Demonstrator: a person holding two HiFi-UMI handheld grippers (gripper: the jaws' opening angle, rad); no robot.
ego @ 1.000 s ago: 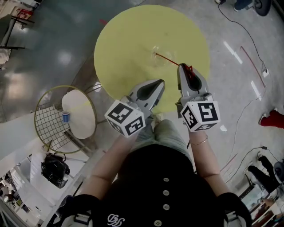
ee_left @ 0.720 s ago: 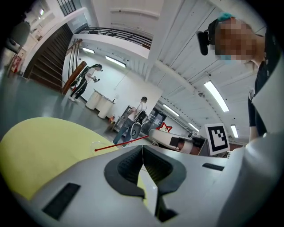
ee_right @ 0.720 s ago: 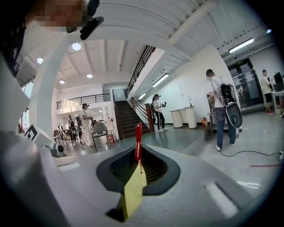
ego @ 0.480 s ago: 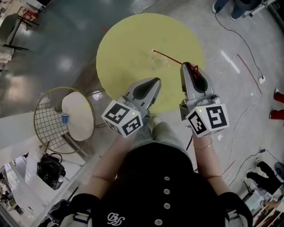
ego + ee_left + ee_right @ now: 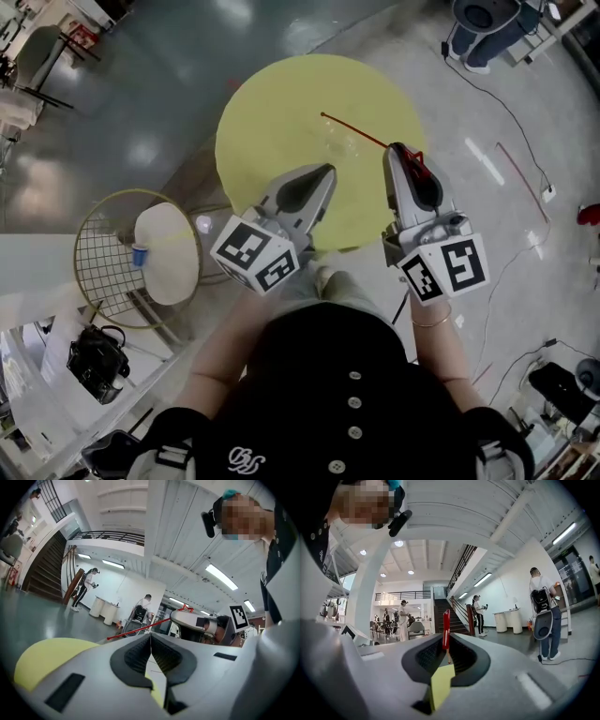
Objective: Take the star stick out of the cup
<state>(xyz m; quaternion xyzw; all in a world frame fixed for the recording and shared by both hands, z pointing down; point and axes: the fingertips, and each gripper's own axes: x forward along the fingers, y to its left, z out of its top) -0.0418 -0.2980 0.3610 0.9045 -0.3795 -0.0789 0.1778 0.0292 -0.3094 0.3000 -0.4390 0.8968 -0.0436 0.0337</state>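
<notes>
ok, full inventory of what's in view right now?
round table: 1, yellow, centre of head view, under both grippers
star stick: 1, red, in the air over the round table, star end at the right gripper
side table: 1, white top on gold wire frame, left of the round table
small cup: 1, blue, at the side table's left edge
bag: 1, black, floor at lower left
bystanders: at least three, background hall in the right gripper view
left gripper: 1, grey, shut, empty
right gripper: 1, grey, shut on the star stick
torso: 1, black buttoned top, bottom of head view
</notes>
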